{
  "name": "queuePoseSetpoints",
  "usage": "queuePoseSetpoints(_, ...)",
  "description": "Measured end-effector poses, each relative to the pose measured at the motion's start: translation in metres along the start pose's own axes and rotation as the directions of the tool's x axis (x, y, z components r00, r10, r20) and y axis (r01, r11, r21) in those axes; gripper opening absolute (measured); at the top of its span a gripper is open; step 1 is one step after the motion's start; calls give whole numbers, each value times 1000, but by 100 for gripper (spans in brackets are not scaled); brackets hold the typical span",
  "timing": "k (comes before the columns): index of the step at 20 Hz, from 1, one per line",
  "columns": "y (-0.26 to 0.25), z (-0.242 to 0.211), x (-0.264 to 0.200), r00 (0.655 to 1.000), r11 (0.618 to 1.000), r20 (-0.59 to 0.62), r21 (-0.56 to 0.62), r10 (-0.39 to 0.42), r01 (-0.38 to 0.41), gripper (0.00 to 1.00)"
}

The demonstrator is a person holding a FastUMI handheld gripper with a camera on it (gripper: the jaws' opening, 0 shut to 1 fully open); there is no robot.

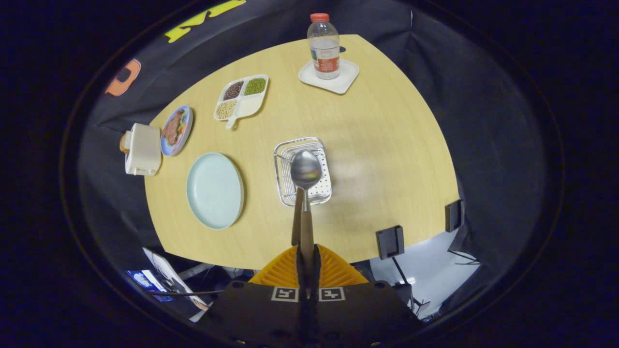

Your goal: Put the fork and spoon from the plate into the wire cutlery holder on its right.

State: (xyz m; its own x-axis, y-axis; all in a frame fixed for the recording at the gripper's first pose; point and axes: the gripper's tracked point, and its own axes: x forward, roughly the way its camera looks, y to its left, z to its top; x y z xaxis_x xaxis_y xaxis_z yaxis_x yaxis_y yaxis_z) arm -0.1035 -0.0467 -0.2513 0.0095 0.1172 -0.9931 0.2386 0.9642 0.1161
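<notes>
- Pale wooden table [387,159] carries everything in the gripper view; the wire cutlery holder [302,170] serves below as the landmark.
- Gripper [308,258]: its two fingers are pressed together on the brown handle of the spoon [305,170], gripping it low on the handle.
- Spoon: it stands out ahead of the fingers, its metal bowl seen over the wire cutlery holder. Whether the bowl touches the wires cannot be told.
- A second brown handle lies close alongside the spoon's handle, on its left; which utensil it belongs to cannot be told, as its head is hidden.
- Wire cutlery holder: a rectangular metal basket, just beyond the fingertips.
- Plate [214,190]: pale blue-green and round, just left of the holder, with no cutlery on it.
- Divided white tray [242,100] of beans and grains: beyond the holder, to its left.
- Small dish [176,130] with food: well left of the holder, past the plate.
- Cream toaster [141,149]: farther left again, touching the table's edge beside that dish.
- Water bottle [324,46] with a red cap: far beyond the holder, upright on a white square coaster [343,79].
- Two dark clamps [390,241]: on the table's near edge, right of the holder.
</notes>
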Motion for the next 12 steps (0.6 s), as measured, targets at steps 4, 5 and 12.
queuePoseSetpoints(4,-4,7,3,1000,1000,2,23,-1,1,4)
queuePoseSetpoints(5,-4,7,2,1000,1000,-2,27,3,-3,4)
queuePoseSetpoints(12,4,16,-9,997,1000,68,5,18,-19,63)
